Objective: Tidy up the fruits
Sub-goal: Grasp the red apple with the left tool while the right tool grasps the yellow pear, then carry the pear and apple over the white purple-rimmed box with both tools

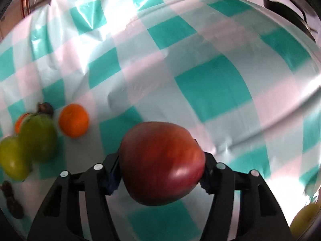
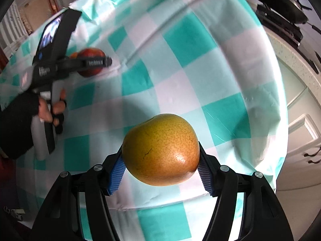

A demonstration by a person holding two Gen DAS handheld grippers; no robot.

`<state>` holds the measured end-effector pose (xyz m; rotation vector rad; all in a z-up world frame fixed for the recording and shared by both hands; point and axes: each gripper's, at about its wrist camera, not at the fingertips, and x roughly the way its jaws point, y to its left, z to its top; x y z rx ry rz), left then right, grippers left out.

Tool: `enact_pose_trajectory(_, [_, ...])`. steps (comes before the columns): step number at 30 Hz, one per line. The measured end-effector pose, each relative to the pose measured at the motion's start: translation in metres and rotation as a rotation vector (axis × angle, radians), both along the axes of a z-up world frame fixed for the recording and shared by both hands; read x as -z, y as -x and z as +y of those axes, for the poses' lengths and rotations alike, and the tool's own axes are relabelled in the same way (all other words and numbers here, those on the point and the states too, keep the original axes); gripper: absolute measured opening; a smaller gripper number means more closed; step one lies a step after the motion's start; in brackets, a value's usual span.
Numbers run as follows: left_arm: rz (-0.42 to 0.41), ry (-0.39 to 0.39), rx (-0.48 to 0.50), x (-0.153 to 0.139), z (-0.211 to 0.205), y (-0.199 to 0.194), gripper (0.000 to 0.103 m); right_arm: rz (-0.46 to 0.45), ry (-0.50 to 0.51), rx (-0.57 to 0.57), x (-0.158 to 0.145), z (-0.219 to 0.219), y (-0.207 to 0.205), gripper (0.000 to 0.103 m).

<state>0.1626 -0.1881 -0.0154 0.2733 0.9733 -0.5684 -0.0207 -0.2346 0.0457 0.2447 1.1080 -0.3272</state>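
My left gripper [image 1: 161,172] is shut on a dark red apple [image 1: 162,163], held over the teal-and-white checked tablecloth [image 1: 210,84]. To its left on the cloth lie an orange [image 1: 73,120], two blurred green fruits [image 1: 38,138] and a second orange [image 1: 20,122] partly hidden behind them. In the right wrist view my right gripper [image 2: 160,168] is shut on a yellow-brown speckled pear [image 2: 160,149], its blue pads [image 2: 117,173] pressing both sides. Far left in that view, a gloved hand [image 2: 46,110] holds the left gripper [image 2: 96,63] around the red apple [image 2: 91,54].
Small dark brown pieces [image 1: 12,200] lie at the cloth's left edge. A yellowish fruit [image 1: 307,219] shows at the lower right corner of the left wrist view. A black pan [image 2: 280,0] sits on the counter beyond the table's right edge, with white cabinets [image 2: 301,130] below.
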Motion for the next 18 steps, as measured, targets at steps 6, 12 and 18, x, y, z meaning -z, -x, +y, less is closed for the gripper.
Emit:
enact_pose_trajectory(6, [0.111, -0.005, -0.067, -0.003, 0.069, 0.066, 0.059, -0.041, -0.068, -0.067, -0.011, 0.002, 0.012, 0.063])
enact_pose_trajectory(12, [0.18, -0.014, -0.192, -0.037, 0.173, 0.174, 0.059, -0.039, -0.11, -0.225, -0.025, 0.029, 0.016, 0.063])
enact_pose_trajectory(18, [0.108, 0.008, -0.295, -0.103, 0.205, 0.238, 0.059, -0.074, -0.138, -0.366, -0.054, 0.061, 0.028, 0.063])
